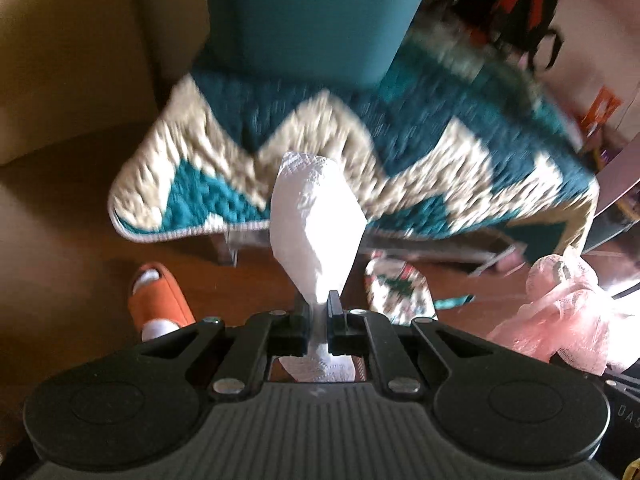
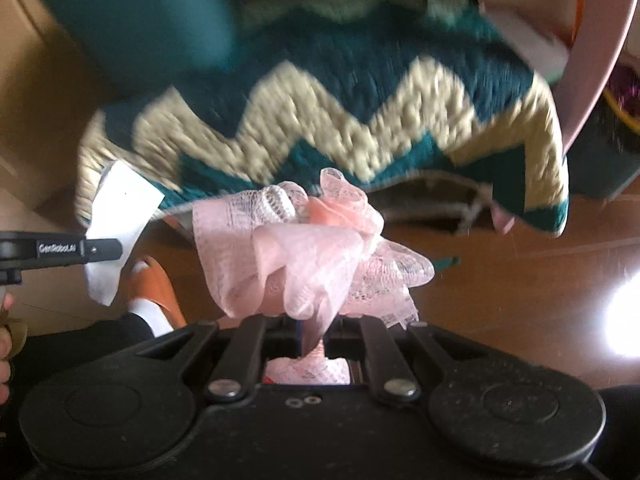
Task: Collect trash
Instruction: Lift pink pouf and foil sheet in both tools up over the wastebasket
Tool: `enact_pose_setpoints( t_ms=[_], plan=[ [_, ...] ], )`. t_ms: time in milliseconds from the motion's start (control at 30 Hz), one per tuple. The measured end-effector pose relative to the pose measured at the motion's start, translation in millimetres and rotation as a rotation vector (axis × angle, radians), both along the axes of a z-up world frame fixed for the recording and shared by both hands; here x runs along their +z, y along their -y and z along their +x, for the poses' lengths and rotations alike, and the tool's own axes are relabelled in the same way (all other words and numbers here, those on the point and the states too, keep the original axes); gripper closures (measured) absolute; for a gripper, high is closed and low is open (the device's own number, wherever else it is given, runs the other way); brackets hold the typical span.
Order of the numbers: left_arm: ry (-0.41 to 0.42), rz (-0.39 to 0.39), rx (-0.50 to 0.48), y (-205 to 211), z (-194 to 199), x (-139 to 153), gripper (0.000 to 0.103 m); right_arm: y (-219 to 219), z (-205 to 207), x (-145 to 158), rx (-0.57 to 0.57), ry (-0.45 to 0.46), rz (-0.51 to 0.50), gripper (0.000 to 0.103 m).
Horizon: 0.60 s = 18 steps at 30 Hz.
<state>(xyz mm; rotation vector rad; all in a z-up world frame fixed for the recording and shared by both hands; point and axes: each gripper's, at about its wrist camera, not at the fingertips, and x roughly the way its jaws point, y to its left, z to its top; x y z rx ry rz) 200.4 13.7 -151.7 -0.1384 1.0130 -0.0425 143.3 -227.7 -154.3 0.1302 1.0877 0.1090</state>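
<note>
My left gripper [image 1: 319, 304] is shut on a white paper napkin [image 1: 316, 220], which stands up between the fingers above the wooden floor. The napkin [image 2: 120, 216] and the left gripper [image 2: 104, 249] also show at the left of the right wrist view. My right gripper [image 2: 314, 330] is shut on a bunched pink lace mesh [image 2: 304, 252]. The mesh also shows at the right edge of the left wrist view [image 1: 560, 312]. Both grippers are held side by side in front of a low table.
A teal, white and beige zigzag rug [image 1: 360, 152] drapes over a low clear table [image 1: 228, 248]. A teal bin [image 1: 312, 16] stands behind it. A beige sofa [image 1: 60, 60] is at left. An orange slipper [image 1: 160, 300] and a patterned slipper [image 1: 400, 292] are on the wooden floor [image 2: 520, 300].
</note>
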Motion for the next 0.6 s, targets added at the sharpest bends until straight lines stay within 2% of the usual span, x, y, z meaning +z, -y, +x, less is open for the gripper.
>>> enact_pose_setpoints(
  t_ms=[267,600],
  plan=[
    [0.209,-0.059,-0.007,4.9,-23.5,99.4,0.095,1.3,-18.1,98.3,0.032,0.211,0.075,0.095],
    [0.434,-0.082,-0.015,-2.1,-5.5,211.8,0.095,-15.5,15.7,215.7,0.119,0.474,0.087,0.095]
  ],
)
